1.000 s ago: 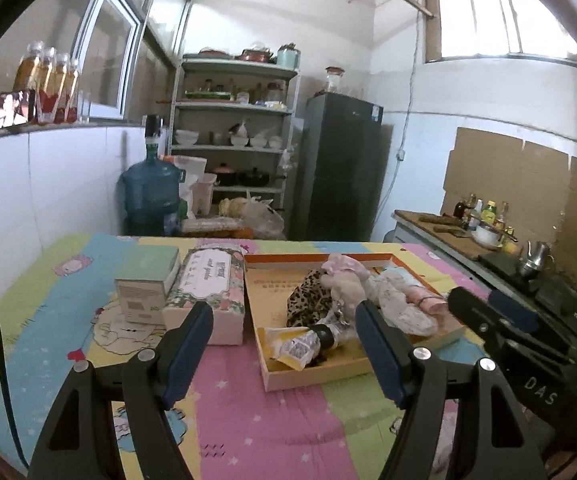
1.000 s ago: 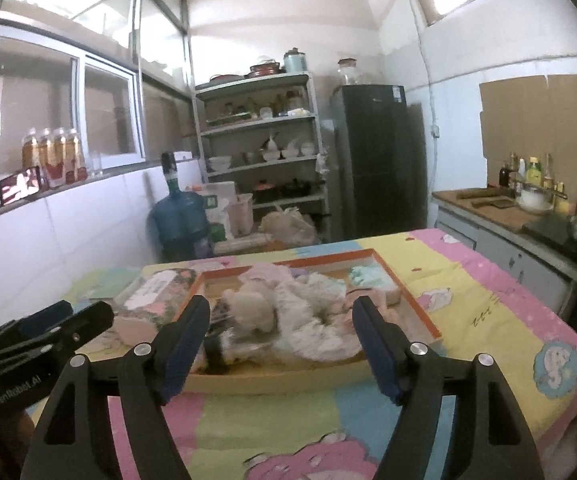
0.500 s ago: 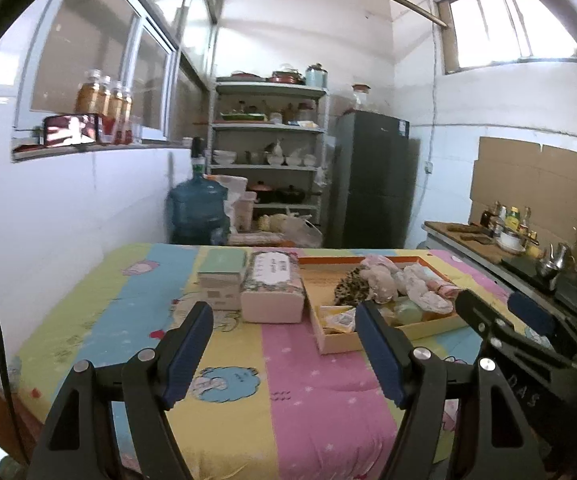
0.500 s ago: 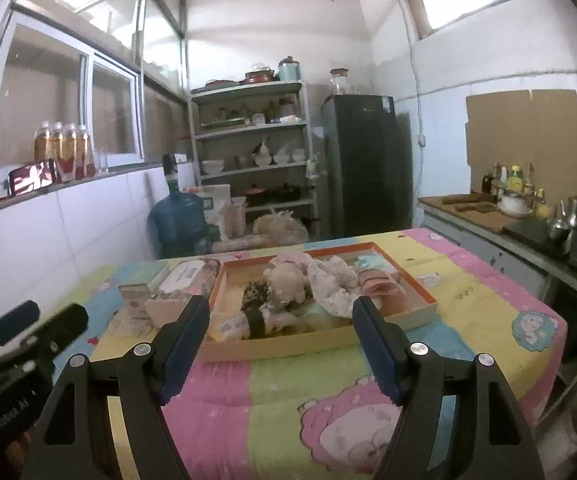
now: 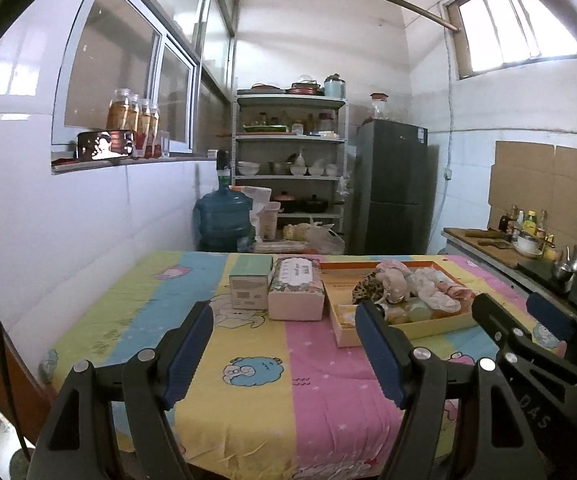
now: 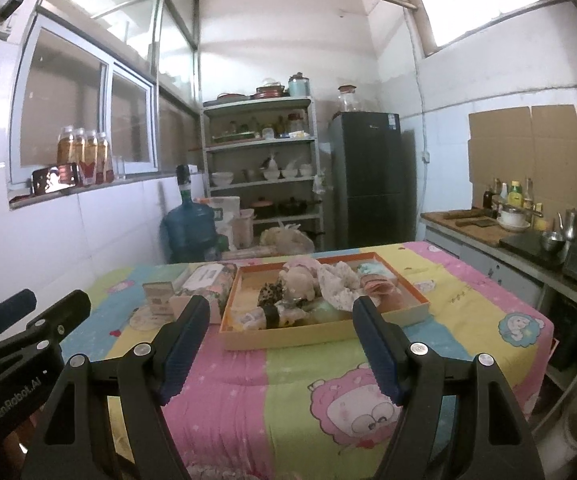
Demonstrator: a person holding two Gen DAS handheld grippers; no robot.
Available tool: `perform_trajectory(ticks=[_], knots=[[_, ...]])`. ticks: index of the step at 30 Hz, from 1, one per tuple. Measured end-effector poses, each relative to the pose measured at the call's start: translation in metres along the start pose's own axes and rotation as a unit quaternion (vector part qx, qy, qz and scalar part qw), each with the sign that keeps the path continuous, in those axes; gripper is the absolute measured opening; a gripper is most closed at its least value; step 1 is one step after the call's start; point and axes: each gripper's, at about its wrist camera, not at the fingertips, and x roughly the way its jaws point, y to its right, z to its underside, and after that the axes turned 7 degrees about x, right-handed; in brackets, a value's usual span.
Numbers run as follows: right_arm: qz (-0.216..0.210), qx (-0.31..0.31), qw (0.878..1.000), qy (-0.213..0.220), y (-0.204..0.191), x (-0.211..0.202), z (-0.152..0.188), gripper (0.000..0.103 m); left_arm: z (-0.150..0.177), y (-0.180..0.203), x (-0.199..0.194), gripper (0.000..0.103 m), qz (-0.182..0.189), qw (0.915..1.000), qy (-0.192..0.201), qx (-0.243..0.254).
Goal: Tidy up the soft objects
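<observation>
I find the soft things (image 6: 308, 288) heaped in the tray (image 6: 412, 312) on the surface (image 6: 288, 380). Left hand-held gripper (image 5: 284, 344) and right hand-held gripper (image 6: 280, 344) hang released and empty, well back. I cannot settle whether sorting is finished or pending.

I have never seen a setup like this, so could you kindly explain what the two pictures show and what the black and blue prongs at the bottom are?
No robot arm is involved: a person carries a handheld two-finger tool in each hand, each with a wide-angle camera looking along its fingers. One picture is from the left tool, the other from the right tool; each also glimpses the other at its edge. Both are open and hold nothing, hovering over the near end of a table under a pastel cartoon-print cloth. Farther back lie a shallow orange-rimmed cardboard tray heaped with soft fabric items and toys, a floral tissue box touching its left side, and a small green-topped carton.
</observation>
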Motion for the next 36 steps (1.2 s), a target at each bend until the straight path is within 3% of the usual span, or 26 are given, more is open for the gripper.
perform_trajectory(ticks=[36], knots=[[-0.01,-0.008,1.0,0.003,-0.004,-0.0077,-0.0042,0.076,0.0023,-0.0003,-0.0005,0.073,-0.007,1.0,-0.004,-0.001]])
